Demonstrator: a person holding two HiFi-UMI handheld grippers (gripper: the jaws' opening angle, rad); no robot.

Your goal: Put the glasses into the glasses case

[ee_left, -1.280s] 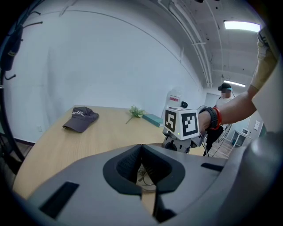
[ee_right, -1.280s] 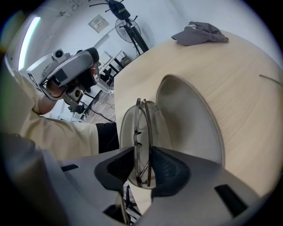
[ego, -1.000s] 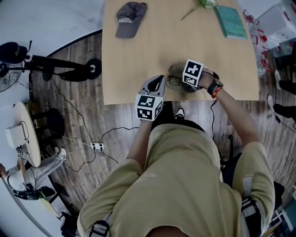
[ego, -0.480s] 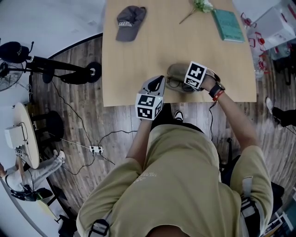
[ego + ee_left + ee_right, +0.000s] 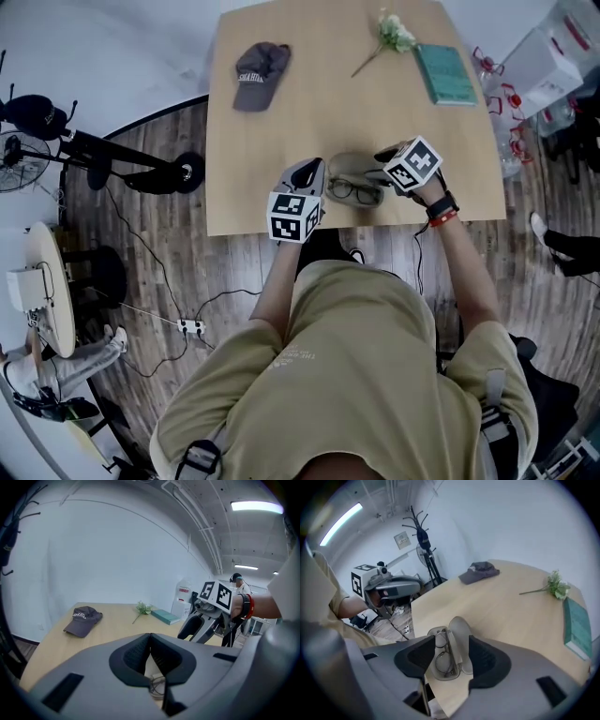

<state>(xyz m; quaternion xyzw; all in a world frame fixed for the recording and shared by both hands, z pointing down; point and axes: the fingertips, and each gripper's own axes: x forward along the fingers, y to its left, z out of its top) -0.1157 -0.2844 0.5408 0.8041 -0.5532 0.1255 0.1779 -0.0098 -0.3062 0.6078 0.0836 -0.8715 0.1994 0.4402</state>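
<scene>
The grey glasses case [image 5: 347, 168] lies open near the table's front edge, with its lid [image 5: 459, 633] folded back. Dark-rimmed glasses [image 5: 355, 192] rest folded in its tray. My right gripper [image 5: 382, 161] hangs above the case's right end, open and holding nothing. In the right gripper view the glasses [image 5: 444, 656] show on the table below, between the spread jaws of that gripper [image 5: 451, 654]. My left gripper [image 5: 312, 172] hovers just left of the case. Its jaws [image 5: 150, 637] meet at the tips, with nothing held, and a bit of the glasses [image 5: 157, 685] shows below them.
On the wooden table [image 5: 281, 141] lie a grey cap [image 5: 259, 73] at the far left, a flower sprig [image 5: 389, 36] and a teal book [image 5: 444, 73] at the far right. A fan stand [image 5: 112, 150] and cables are on the floor to the left, and a white box [image 5: 553, 56] to the right.
My right gripper has opened and lifted off the case, leaving the glasses lying in the tray. The left gripper has risen a little beside the case.
</scene>
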